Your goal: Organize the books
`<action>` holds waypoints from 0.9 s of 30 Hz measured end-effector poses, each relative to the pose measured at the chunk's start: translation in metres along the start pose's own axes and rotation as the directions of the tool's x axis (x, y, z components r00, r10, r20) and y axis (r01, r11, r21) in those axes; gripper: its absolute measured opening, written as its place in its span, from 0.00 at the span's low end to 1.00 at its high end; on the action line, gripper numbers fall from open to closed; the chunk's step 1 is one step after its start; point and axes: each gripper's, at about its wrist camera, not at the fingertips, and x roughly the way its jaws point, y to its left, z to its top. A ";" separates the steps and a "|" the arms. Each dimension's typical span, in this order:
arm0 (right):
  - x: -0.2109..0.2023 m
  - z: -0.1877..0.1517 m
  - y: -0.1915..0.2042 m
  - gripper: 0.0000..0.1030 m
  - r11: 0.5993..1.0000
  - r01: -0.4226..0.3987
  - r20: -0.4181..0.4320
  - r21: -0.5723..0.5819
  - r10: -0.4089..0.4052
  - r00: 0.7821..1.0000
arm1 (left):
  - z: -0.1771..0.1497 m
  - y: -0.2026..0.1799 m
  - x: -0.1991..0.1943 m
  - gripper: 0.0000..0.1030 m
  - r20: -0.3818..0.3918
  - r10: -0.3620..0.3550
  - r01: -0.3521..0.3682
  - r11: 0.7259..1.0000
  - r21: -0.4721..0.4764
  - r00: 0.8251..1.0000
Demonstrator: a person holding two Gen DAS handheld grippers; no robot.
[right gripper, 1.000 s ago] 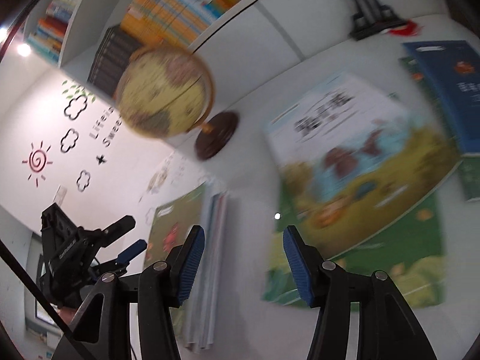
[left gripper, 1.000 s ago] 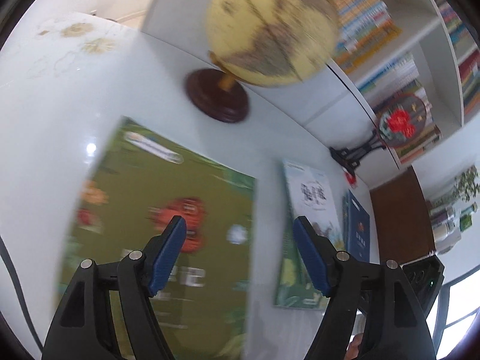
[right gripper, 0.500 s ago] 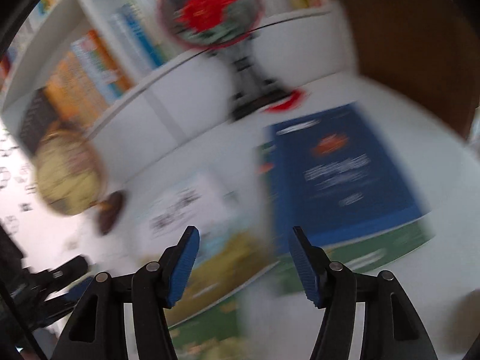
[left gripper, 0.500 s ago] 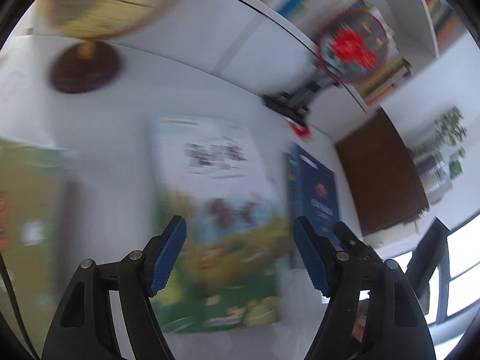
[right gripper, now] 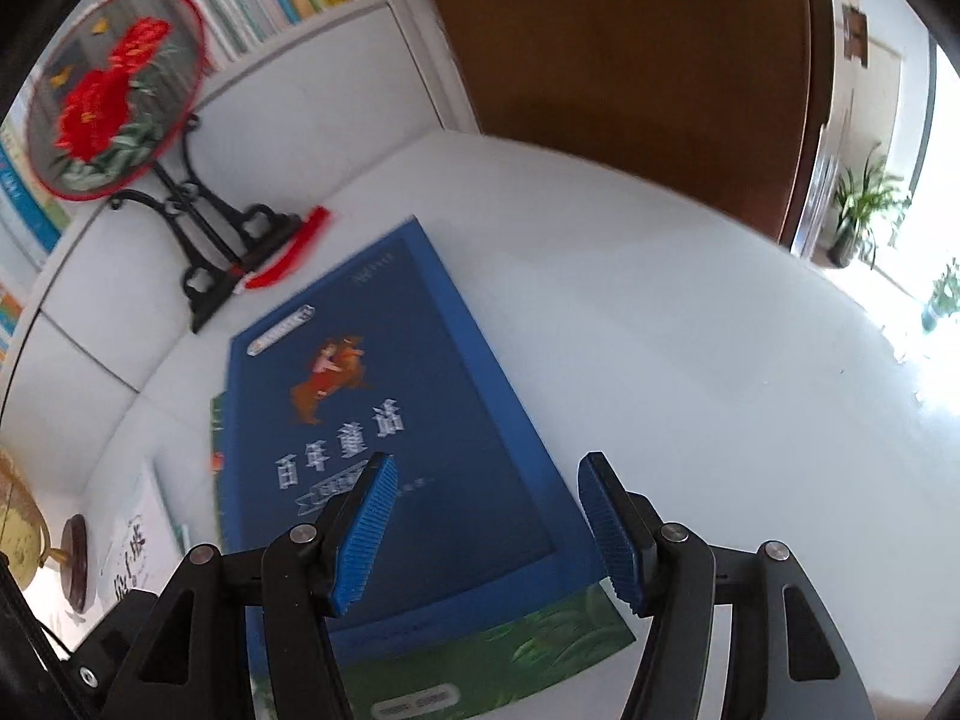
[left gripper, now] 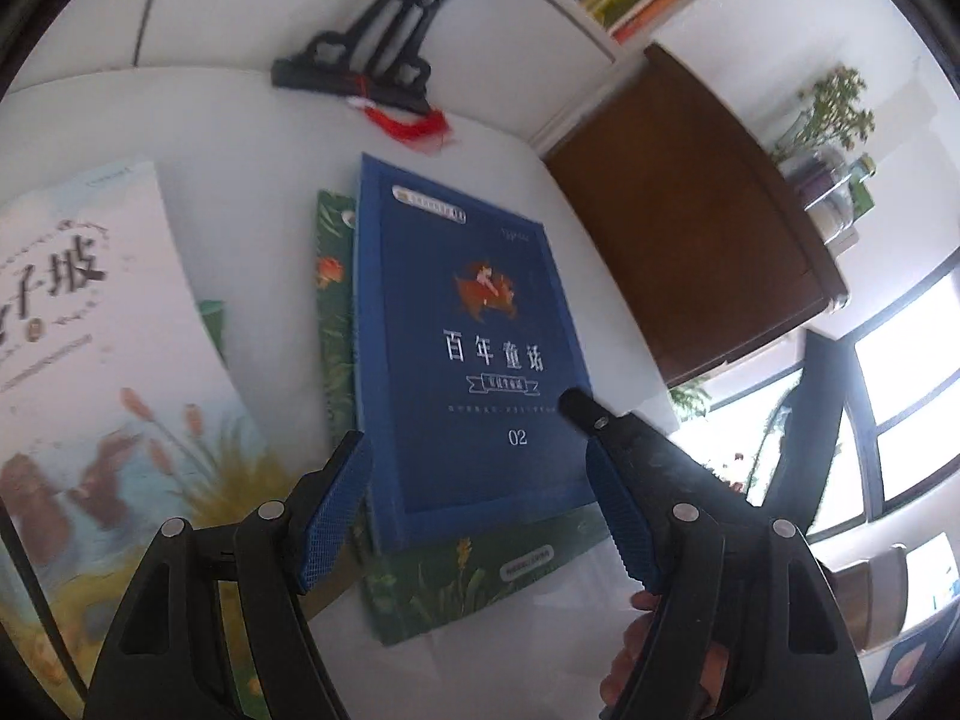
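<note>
Currently, a blue book is lying flat on a larger green book, and both are resting on the white bench.

Left wrist view: the left gripper is hovering over the blue book's near edge, its fingers standing released with nothing pressed between them. This view alone is showing a pale illustrated book lying to the left, apart from the stack, and part of the right gripper reaching over the blue cover's right corner.

Right wrist view: the right gripper is hanging above the same blue book, fingers parted and clear of the cover. This view alone is showing the round red-flower fan on its black stand in full, a globe at the far left, and the bare bench to the right of the stack.
</note>
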 end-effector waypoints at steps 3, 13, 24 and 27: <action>-0.001 0.001 -0.003 0.62 1.000 -0.025 0.005 -0.014 0.026 1.000 | -0.002 0.002 0.006 0.70 -0.005 0.024 -0.024 1.000 -0.004 1.000; 0.004 -0.010 0.015 0.70 0.982 -0.081 -0.036 -0.173 0.076 0.996 | 0.000 0.012 0.000 0.74 -0.005 0.022 -0.023 0.999 -0.046 1.000; -0.010 -0.043 0.035 0.69 0.938 -0.168 -0.053 -0.305 0.159 0.986 | 0.002 0.025 -0.031 0.79 0.094 0.027 -0.020 0.996 -0.081 0.995; -0.014 -0.039 0.025 0.69 0.948 -0.236 -0.025 -0.214 0.236 0.971 | 0.010 0.039 -0.022 0.83 0.051 0.050 -0.046 0.995 -0.093 0.997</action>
